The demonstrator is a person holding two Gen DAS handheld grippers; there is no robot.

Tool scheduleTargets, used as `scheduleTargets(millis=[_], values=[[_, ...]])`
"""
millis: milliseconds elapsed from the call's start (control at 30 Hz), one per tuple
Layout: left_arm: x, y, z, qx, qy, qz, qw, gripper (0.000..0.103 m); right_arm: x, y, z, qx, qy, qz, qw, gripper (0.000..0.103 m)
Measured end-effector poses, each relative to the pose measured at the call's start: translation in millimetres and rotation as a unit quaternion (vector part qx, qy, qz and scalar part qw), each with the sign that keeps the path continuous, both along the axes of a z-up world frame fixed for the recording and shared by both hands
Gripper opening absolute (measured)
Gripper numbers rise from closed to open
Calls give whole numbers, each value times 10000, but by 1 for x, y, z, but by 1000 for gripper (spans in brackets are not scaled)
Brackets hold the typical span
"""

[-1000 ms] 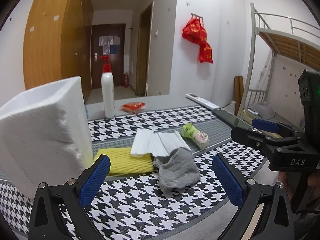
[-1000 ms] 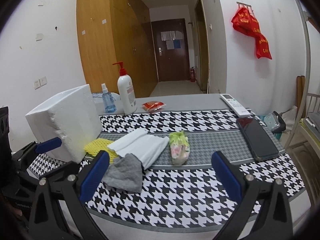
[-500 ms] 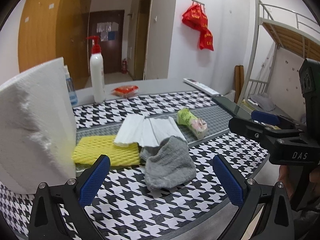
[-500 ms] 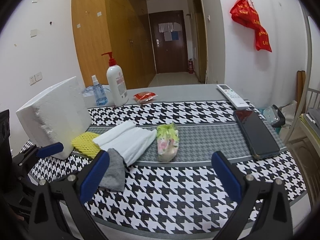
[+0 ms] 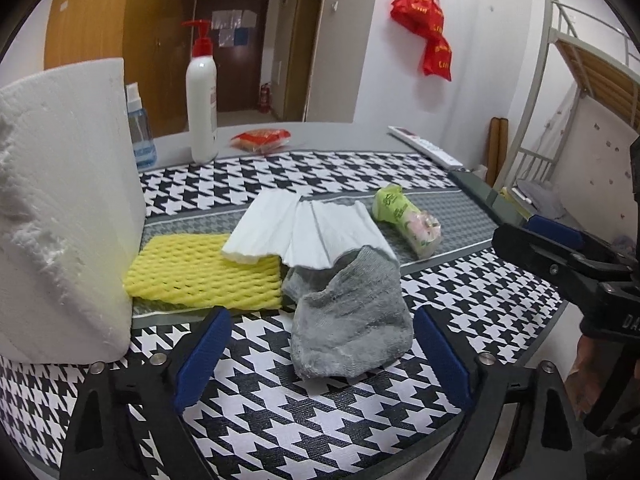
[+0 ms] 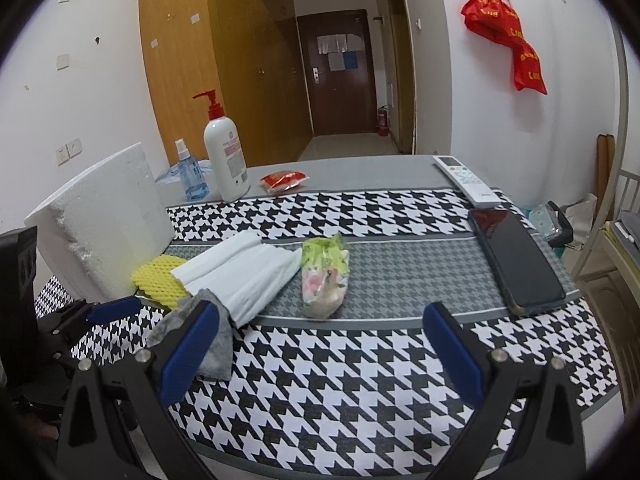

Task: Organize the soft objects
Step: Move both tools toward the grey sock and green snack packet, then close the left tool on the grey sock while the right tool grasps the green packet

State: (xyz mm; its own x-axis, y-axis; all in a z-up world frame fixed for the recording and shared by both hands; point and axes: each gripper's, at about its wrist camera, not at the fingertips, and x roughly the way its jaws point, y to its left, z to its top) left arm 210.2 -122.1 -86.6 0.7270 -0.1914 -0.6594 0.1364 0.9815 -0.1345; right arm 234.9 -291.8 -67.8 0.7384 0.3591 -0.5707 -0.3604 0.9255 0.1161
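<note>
- Together, we held our left claw [image 5: 320, 356] spread wide and empty, low over the near edge of the worktop [image 5: 320, 420] with its black-and-white houndstooth cover.
- We saw the crumpled grey knitted cloth [image 5: 352, 320] lying between that claw's blue-padded fingers [image 5: 204, 356] in the left wrist view, a little beyond their tips and not touched by them.
- We noted the cloth's far end tucked under the fanned stack of white folded paper tissues [image 5: 308, 232], which overlapped the yellow foam mesh pad [image 5: 200, 272] on its right corner.
- We found the pad lying against the foot of the big white polystyrene block [image 5: 60, 208] at the left.
- We kept our right claw [image 6: 320, 356] equally wide and empty, to the right of the left one, above the bare houndstooth cover.
- We saw the small green-and-pink plastic tissue packet [image 6: 324, 280] ahead of it on the grey band, just beside the white tissues.
- We made out a black smartphone [image 6: 516, 260] and a white remote control [image 6: 466, 180] at the right side of the worktop.
- We also spotted a white pump bottle with a red top [image 6: 224, 156], a blue spray bottle [image 6: 190, 176] and a red snack packet [image 6: 282, 180] along the far edge.
</note>
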Motion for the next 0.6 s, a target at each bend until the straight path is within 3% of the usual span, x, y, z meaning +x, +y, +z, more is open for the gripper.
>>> scheduleTargets(millis=[233,533,600], values=[[5,-5,-5,-98,176,-179,9996,89,7,1,-3,5,63,39,10000,103],[13,-4,-13,-134,425,-151,9989,65,13,2,-8,-29,120,64,9999,103],[14,-3,-13,-114,440,-148,9989,54,15,2,-8,-20,148,67,9999,103]])
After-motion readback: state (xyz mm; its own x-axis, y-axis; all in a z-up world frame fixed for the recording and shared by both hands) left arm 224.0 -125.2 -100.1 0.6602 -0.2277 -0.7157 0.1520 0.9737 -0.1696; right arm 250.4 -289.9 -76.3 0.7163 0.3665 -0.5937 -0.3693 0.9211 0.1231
